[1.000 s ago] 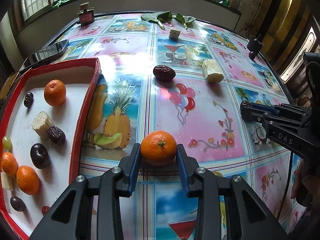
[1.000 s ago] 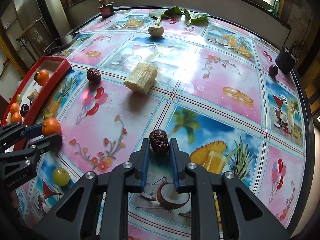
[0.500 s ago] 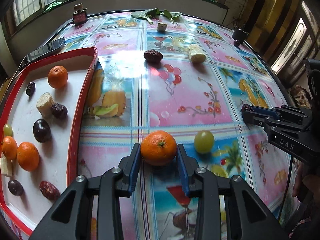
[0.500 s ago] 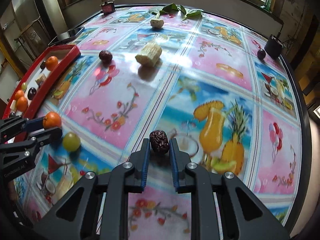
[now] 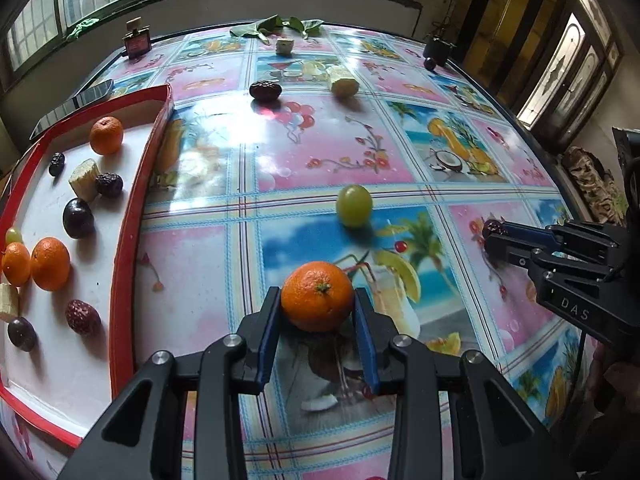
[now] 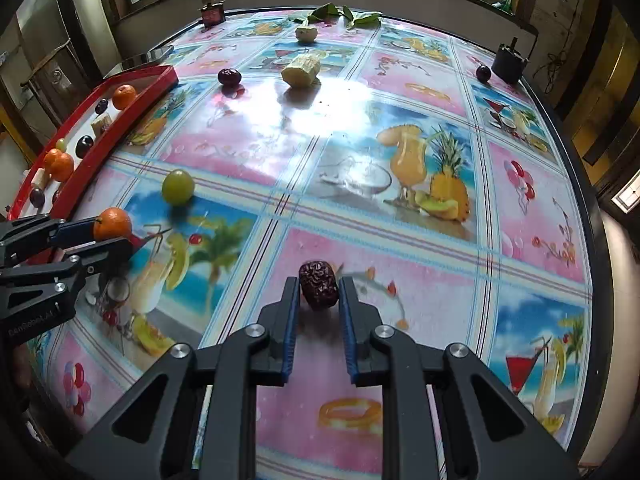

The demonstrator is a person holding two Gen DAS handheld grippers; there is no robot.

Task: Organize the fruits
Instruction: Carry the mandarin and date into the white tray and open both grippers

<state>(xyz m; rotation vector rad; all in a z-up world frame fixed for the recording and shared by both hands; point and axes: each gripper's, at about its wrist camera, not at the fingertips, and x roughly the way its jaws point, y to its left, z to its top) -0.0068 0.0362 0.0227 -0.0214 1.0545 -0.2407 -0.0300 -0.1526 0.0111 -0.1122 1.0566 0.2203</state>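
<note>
My left gripper (image 5: 316, 312) is shut on a tangerine (image 5: 317, 295), held above the patterned tablecloth just right of the red-rimmed tray (image 5: 126, 216). The tray holds several tangerines, dark plums, dates, a grape and cane pieces. My right gripper (image 6: 319, 294) is shut on a wrinkled red date (image 6: 319, 285), over the table's near middle. A loose green grape (image 5: 353, 205) lies between the two grippers. Farther back lie another date (image 5: 265, 90), a sugarcane piece (image 5: 343, 83), a smaller cut piece (image 5: 285, 45) and a dark plum (image 5: 430, 63).
A perfume bottle (image 5: 137, 39), green leaves (image 5: 276, 26) and a dark pot (image 5: 439, 49) stand along the far edge. A phone (image 5: 72, 106) lies behind the tray. Windows line the back wall. The right gripper (image 5: 560, 256) shows at the left wrist view's right side.
Both grippers have drawn back toward the near edge of the table, each keeping its fruit. The green grape has come into the left wrist view and now lies ahead of the tangerine.
</note>
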